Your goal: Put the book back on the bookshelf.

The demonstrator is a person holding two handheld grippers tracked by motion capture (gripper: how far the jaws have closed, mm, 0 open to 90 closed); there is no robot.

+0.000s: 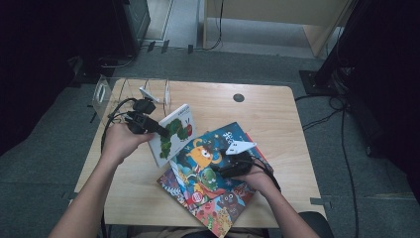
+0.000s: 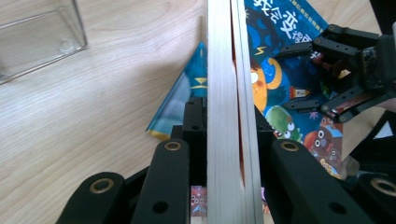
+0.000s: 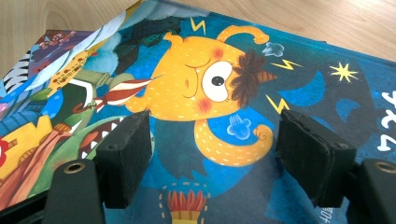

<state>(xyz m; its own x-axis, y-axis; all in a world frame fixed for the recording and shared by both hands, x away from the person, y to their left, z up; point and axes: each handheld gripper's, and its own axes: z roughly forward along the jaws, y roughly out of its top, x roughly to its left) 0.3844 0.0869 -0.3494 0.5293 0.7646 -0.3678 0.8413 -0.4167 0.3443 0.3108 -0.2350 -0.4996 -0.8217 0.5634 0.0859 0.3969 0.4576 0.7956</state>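
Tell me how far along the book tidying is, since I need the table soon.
Done, as far as it shows: one white caterpillar book is lifted off the pile. In hand: the left gripper is clamped on its edge, holding it upright, while the right gripper rests open on the blue monster book. Left: that book and the one beneath lie on the table; the clear holder looks empty.

White Chinese title characters on blue picture book (image 2: 280,28), illegible.
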